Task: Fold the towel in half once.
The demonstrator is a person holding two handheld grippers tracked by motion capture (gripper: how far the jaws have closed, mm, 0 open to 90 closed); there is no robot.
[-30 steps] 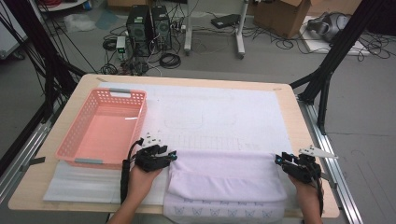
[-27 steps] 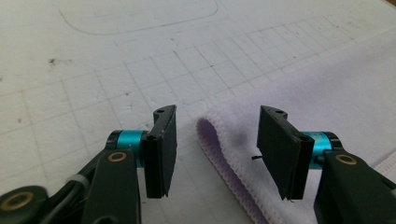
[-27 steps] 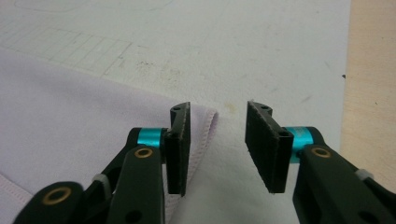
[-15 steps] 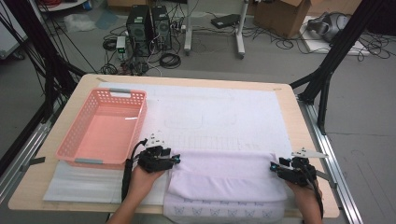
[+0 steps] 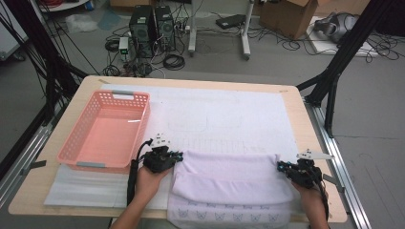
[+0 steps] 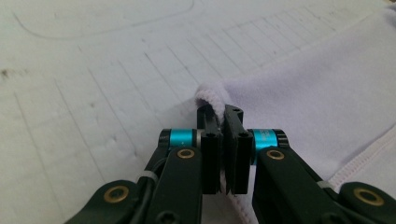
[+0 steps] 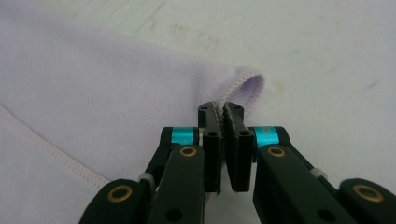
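A cloth (image 5: 234,183) lies at the near edge of the table (image 5: 305,124), on a big mat (image 5: 229,114). A basket (image 5: 107,131) sits on the table's left side, left of the cloth and well apart from it.

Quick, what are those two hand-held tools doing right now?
Left tool: jaws just closed, pinching a corner of the lilac cloth.
Right tool: jaws just closed too, pinching the cloth's other corner.

Table (image 5: 315,143) — white mat (image 5: 229,114), basket (image 5: 107,131), cloth (image 5: 231,186).

One pink basket (image 5: 105,131), one lavender cloth (image 5: 229,186), one white mat (image 5: 229,114), two grippers (image 5: 162,159) (image 5: 300,171).
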